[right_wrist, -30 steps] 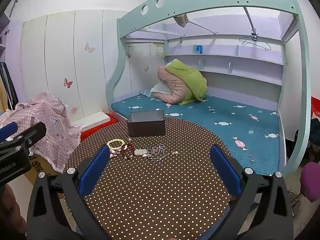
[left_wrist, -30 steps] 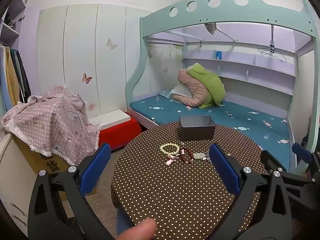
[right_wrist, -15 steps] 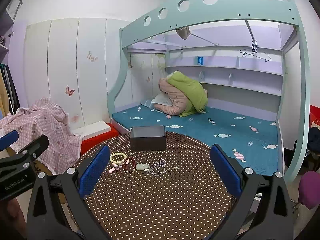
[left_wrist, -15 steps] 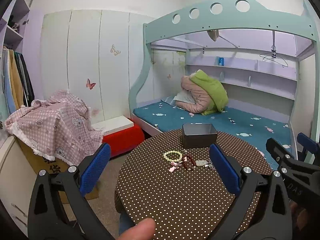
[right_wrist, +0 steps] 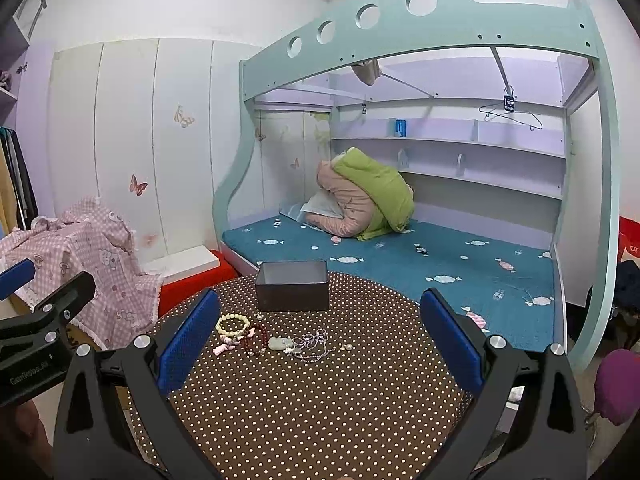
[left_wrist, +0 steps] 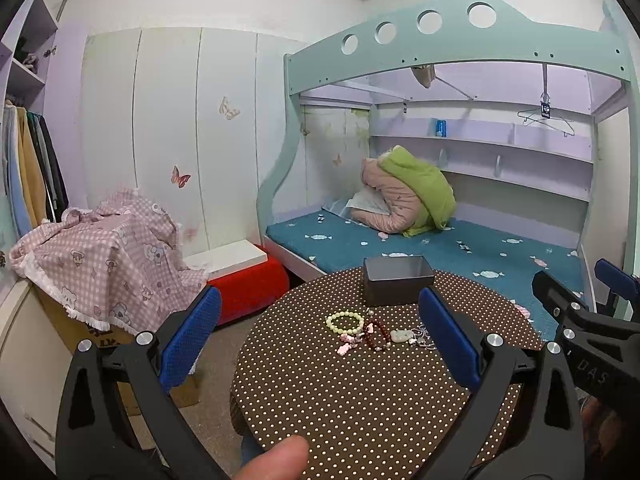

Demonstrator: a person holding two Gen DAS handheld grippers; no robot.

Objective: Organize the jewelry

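Several jewelry pieces lie in a loose row on a round brown polka-dot table (left_wrist: pixel 360 396) (right_wrist: pixel 320 400): a pale bead bracelet (left_wrist: pixel 345 322) (right_wrist: pixel 233 325), a dark red bead bracelet (left_wrist: pixel 377 334) (right_wrist: pixel 256 340), a pale jade pendant (left_wrist: pixel 402 335) (right_wrist: pixel 281 343), a small pink charm (left_wrist: pixel 345 347) (right_wrist: pixel 221 348) and a silver chain (right_wrist: pixel 314 343). An open dark grey box (left_wrist: pixel 397 279) (right_wrist: pixel 292 290) stands behind them. My left gripper (left_wrist: pixel 320 340) and right gripper (right_wrist: pixel 320 340) are both open and empty, held above the table's near side.
A bunk bed (left_wrist: pixel 460 248) with a teal mattress and folded quilts stands behind the table. A red and white stool (left_wrist: pixel 244 276) and a pink checked cloth over boxes (left_wrist: pixel 104 248) are at the left. The right gripper shows at the left view's right edge (left_wrist: pixel 576 316).
Both grippers have risen and pulled back a little, so the table and jewelry sit lower and smaller in view. Both stay open. The jewelry has not moved.
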